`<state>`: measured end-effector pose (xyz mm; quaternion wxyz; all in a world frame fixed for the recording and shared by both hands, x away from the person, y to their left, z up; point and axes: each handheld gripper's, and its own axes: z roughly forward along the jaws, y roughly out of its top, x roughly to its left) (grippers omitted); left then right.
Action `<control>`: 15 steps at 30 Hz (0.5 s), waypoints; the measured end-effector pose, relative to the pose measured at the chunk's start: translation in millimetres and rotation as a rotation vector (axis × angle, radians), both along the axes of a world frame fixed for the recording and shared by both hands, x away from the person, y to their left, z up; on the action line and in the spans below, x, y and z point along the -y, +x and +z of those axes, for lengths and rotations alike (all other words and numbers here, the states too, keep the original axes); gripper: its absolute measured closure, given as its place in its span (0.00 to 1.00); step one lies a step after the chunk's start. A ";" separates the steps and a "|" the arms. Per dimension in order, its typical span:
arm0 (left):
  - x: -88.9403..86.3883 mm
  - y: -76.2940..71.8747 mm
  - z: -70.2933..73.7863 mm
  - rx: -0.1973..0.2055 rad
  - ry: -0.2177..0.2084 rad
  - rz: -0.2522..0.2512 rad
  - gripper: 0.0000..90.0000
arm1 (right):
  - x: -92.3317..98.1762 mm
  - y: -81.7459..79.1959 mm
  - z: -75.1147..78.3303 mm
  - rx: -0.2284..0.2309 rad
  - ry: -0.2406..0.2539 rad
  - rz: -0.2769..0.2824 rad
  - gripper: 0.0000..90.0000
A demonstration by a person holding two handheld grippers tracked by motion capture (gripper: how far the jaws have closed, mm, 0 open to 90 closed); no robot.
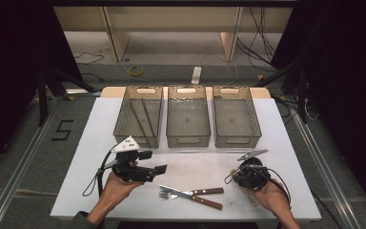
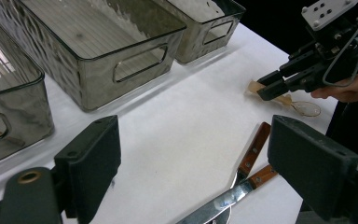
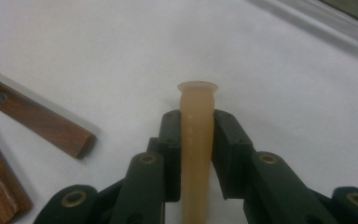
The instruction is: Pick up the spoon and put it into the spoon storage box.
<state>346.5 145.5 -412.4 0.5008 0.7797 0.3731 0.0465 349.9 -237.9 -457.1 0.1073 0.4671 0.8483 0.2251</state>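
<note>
Right jaws: the right gripper [image 3: 193, 154] is closed on the handle of a pale plastic spoon [image 3: 196, 140], at the lower middle of its own view; the pads press on both sides.
Spoon place: in the left gripper view it is at the right edge, the bowl [image 2: 306, 108] low over the white table [image 1: 195, 164], apparently touching it.
Left jaws: the left gripper [image 2: 205, 163] stands wide open and holds nothing.
Under left jaws: a knife [image 1: 190, 195] and a fork [image 1: 186, 193] with wooden handles, crossed, at the lower middle of the high view.
Bins: left bin [image 1: 124, 121] holds chopsticks [image 1: 143, 117]; middle bin [image 1: 187, 138] and right bin [image 1: 248, 136] look empty.
Progress: I judge the sorting is early; spoon gripped but not lifted, knife and fork untouched.
</note>
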 end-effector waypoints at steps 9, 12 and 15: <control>-2.3 0.3 0.2 0.002 -0.024 -0.002 0.19 | 2.7 0.1 14.8 0.052 0.052 0.004 0.83; -2.7 -0.1 0.5 0.009 -0.027 -0.004 0.19 | 2.3 1.6 19.5 0.068 0.064 0.004 0.83; -4.2 0.2 1.5 0.020 -0.037 -0.004 0.19 | 0.2 4.3 25.4 0.084 0.075 0.008 0.83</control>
